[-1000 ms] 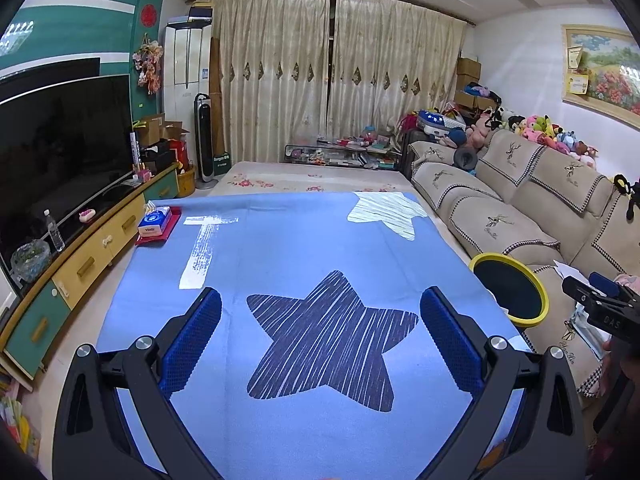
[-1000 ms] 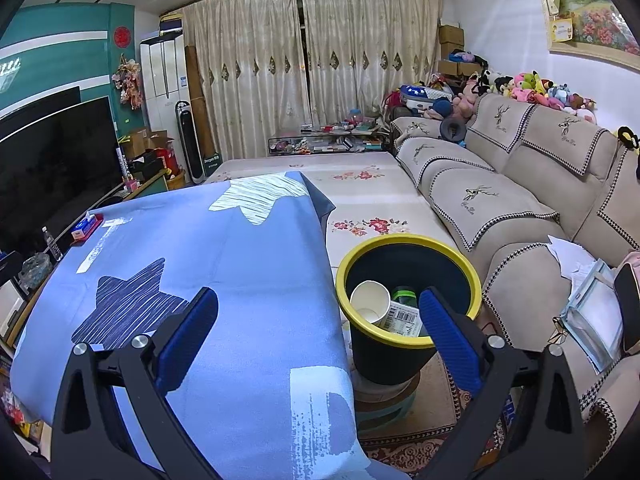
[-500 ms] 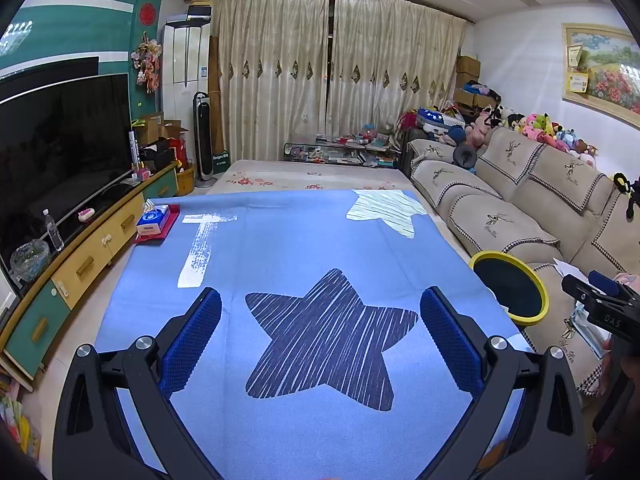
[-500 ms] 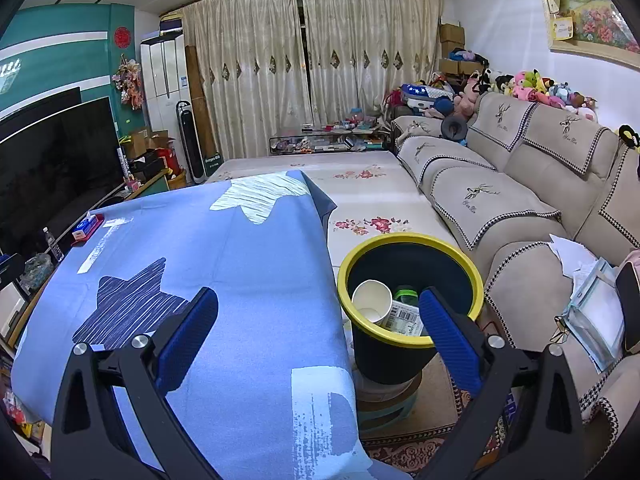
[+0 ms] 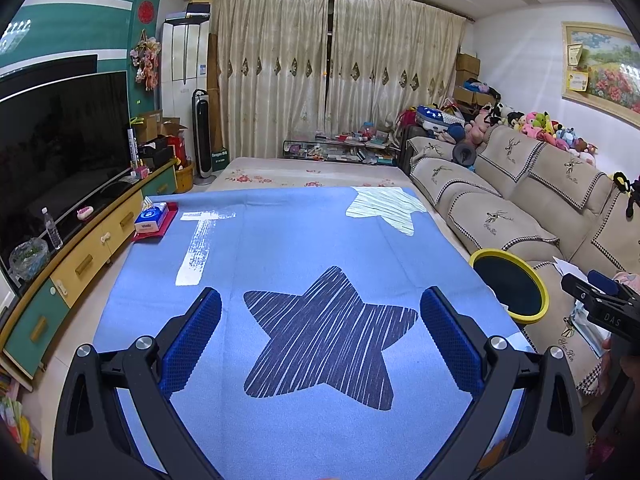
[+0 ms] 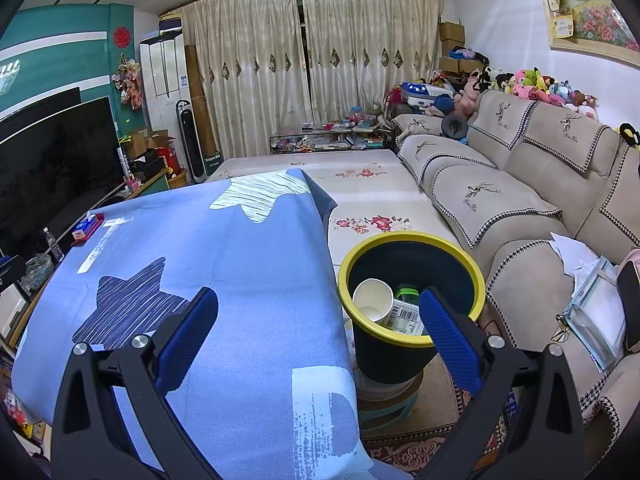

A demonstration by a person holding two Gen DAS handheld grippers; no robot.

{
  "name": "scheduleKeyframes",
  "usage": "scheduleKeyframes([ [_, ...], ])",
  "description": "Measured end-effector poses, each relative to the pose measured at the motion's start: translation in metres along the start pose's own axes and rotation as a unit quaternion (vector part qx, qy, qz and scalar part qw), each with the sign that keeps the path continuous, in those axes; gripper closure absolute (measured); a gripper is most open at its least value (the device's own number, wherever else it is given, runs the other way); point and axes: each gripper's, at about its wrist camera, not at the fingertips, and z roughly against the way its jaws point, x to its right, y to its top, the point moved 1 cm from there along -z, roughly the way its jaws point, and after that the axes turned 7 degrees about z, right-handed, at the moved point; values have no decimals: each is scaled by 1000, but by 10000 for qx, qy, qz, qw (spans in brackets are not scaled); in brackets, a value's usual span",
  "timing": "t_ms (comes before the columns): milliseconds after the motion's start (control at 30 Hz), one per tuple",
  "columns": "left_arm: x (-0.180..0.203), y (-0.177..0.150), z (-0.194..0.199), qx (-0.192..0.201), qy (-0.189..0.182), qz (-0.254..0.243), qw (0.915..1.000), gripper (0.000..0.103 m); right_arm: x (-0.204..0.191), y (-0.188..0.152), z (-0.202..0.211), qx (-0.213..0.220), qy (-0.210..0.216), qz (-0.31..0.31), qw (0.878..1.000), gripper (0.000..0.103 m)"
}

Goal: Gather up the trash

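Nothing moved since before | both jaws wide open, empty | bin (image 6: pixel 412 276) with paper cup (image 6: pixel 372 296) just beyond right jaws

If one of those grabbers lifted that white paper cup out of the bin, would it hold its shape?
Probably not under a firm squeeze: the paper cup looks thin-walled and empty, so likely light and easily crushed. Lying on its side in the bin against a labelled bottle, it would likely roll once freed.
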Motion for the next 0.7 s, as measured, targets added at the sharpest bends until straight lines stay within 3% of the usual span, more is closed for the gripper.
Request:
scheduleKeyframes([
  [700, 0, -1, -5, -66, -105, 26, 9999, 5, 0, 1, -1, -13, 9, -6, 10000, 7],
])
